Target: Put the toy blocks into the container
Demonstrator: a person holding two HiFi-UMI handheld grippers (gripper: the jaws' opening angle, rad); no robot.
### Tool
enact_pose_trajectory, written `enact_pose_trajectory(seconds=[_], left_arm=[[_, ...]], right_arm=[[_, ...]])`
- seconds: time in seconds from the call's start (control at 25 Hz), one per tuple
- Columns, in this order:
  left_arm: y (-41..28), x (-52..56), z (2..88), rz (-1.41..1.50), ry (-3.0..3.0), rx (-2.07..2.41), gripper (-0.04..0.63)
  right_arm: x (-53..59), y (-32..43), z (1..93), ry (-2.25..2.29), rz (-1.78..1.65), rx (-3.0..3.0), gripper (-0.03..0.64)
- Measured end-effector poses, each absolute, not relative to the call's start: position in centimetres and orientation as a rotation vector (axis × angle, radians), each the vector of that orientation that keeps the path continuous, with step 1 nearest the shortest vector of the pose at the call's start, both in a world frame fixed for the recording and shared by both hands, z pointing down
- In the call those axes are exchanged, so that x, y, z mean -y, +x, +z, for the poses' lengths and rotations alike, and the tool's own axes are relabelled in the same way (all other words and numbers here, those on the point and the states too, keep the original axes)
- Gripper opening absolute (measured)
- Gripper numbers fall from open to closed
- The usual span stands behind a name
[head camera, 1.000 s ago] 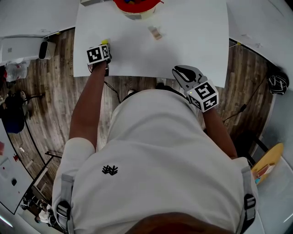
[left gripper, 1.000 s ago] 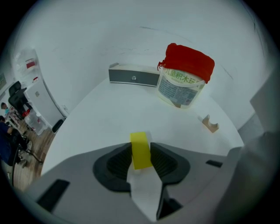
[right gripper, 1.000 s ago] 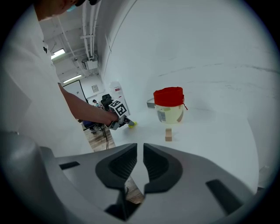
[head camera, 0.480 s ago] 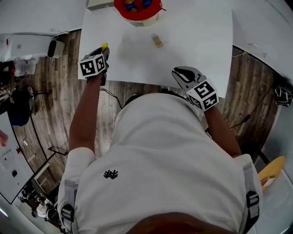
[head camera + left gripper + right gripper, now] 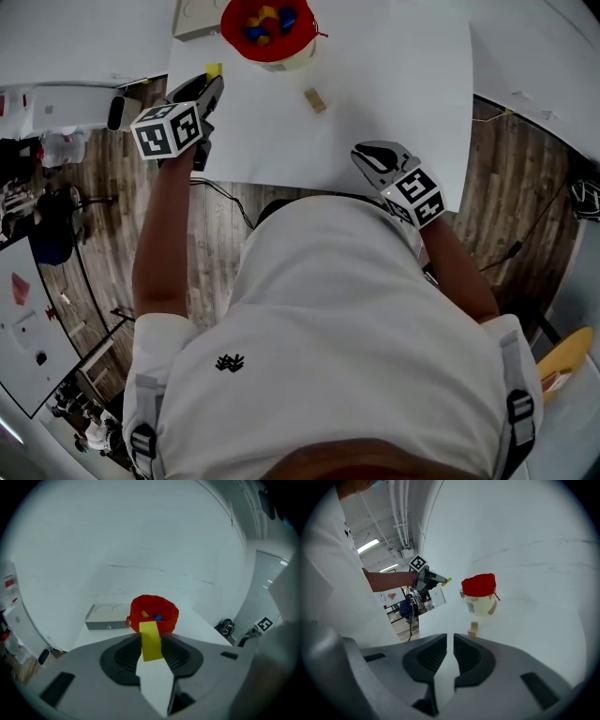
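My left gripper (image 5: 210, 82) hangs over the white table's left edge, shut on a yellow block (image 5: 214, 70). In the left gripper view the yellow block (image 5: 151, 640) stands upright between the pads, with the red container (image 5: 153, 614) straight ahead. The red container (image 5: 267, 28) sits at the table's far side and holds several coloured blocks. A tan block (image 5: 316, 99) lies on the table to its near right. My right gripper (image 5: 373, 157) rests at the near edge, shut and empty (image 5: 450, 652). Ahead of it lie the tan block (image 5: 474, 629) and the container (image 5: 480, 594).
The white table (image 5: 403, 75) ends close to my body, with wooden floor beyond its left and right sides. A flat grey box (image 5: 195, 17) lies left of the container, also seen as the grey box (image 5: 108, 617). Cables run on the floor under the left edge.
My left gripper has risen off the table with the yellow block and swung outward to the left. The container has come fully into view. The right gripper has stayed put.
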State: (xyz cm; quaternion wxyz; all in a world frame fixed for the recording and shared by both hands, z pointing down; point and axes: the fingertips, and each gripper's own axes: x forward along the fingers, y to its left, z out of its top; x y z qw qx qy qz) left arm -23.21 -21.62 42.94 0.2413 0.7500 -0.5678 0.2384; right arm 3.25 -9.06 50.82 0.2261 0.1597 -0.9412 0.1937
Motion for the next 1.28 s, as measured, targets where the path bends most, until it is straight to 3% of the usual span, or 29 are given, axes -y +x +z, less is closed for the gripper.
enact_pose_trajectory(seconds=[0.28,0.64,1.28], left_arm=[[-18.3,28.5,40.9,0.773,2.208,1.457,0.135],[-16.4,35.2,44.1,1.077,2.262,1.347,0.135],[-15.0,35.8,51.5,1.749,2.167,0.953,0.140]], right_arm=[[10.2,5.3,51.2,0.477,0.566,2.595,0.044],[11.1,8.3,51.5,0.559,0.617,2.587,0.044],[11.0,9.6,52.5,0.651,0.705,2.565,0.043]])
